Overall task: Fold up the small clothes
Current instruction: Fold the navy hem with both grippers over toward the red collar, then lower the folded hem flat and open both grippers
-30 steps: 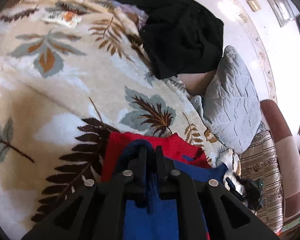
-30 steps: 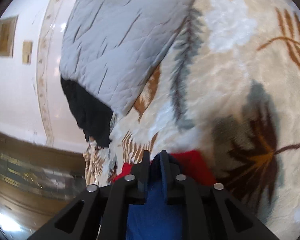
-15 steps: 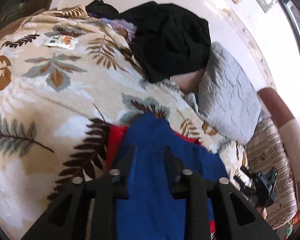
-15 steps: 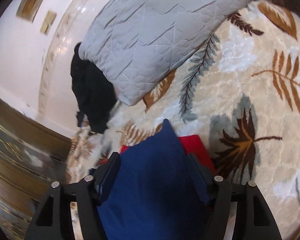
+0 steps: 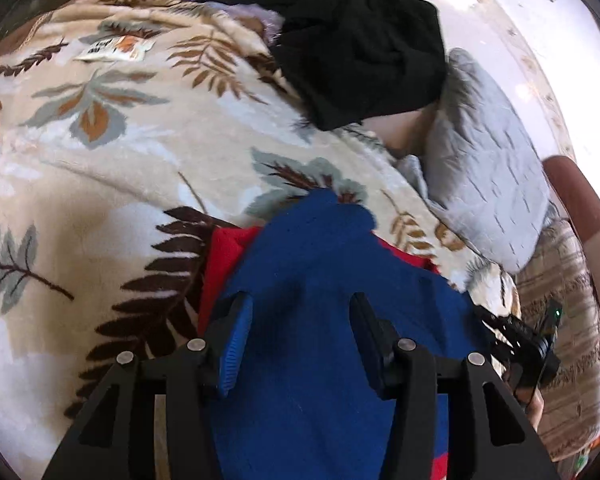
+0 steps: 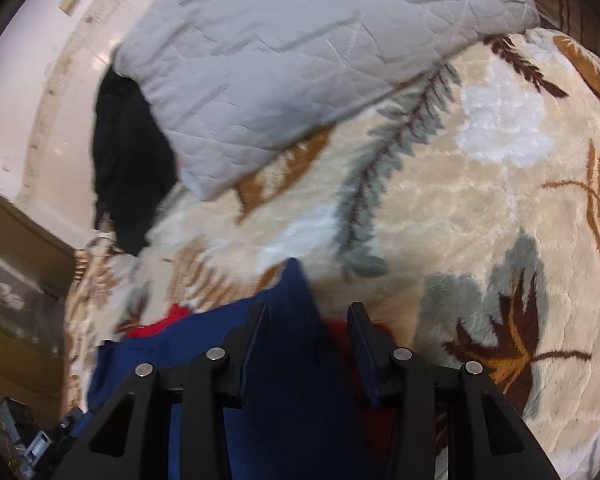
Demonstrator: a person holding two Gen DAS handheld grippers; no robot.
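Note:
A blue knit garment (image 5: 320, 248) lies on a red garment (image 5: 224, 256) on the leaf-patterned blanket (image 5: 100, 160). My left gripper (image 5: 300, 304) hovers over the blue fabric. Its jaws are opening, and the cloth lies loose between and under them with the pads not pressing it. In the right wrist view a pointed corner of the blue garment (image 6: 292, 280) sticks out between the jaws of my right gripper (image 6: 308, 310). Those jaws are closing but stand apart, not pinching the cloth. Red fabric (image 6: 172, 320) shows at its edges.
A grey quilted pillow (image 5: 488, 184) (image 6: 300, 60) leans at the far side of the blanket. A heap of black clothes (image 5: 360, 48) (image 6: 128, 168) lies beside it. A small printed packet (image 5: 116, 48) rests far left. A striped sofa arm (image 5: 560, 320) borders the right.
Both grippers were shut on the blue fabric a second ago and have let go. The blue layer now lies spread over the red one. The right view has rolled and shifted.

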